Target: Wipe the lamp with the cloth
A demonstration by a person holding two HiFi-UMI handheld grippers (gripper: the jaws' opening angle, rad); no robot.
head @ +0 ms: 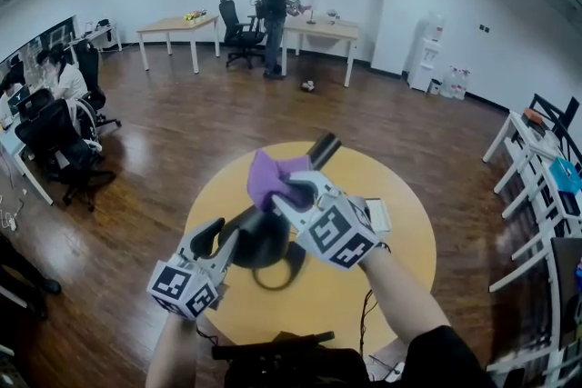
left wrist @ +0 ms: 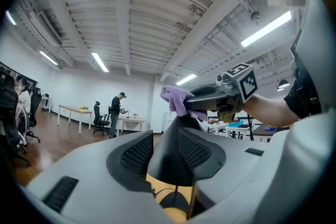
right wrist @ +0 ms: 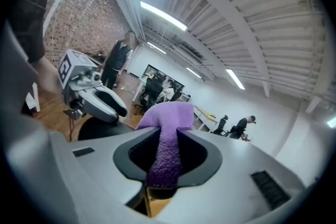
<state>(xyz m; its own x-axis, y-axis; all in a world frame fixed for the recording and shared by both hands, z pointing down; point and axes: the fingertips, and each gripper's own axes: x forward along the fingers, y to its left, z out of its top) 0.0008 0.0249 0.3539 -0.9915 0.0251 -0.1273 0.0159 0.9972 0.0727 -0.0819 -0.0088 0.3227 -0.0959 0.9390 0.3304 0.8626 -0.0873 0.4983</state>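
Closest to the person, the left gripper is clamped on the wide black end of the lamp. In the left gripper view the dark cone fills the gap between the two pads. The grip looks meant to steady the lamp so it cannot turn or slide under the rubbing. Just beyond it, the right gripper has its jaws pinched on the purple cloth. A strip of it runs up between the pads and the loose bulk bunches out in front, which puts soft cloth, not hard jaw, against the lamp. That bunch sits on the lamp's slim stem, just above the point where the cone narrows. From there the stem slants up and away to its free end. I judge the wiping to be under way on the middle of the stem, with the upper part yet to be covered. Whether the wide end rests on the round yellow tabletop I cannot tell. A dark cable loops on the tabletop beside it. There are two grippers, one lamp, one cloth and one round tabletop. Far off, one person stands at a long desk by the back wall.
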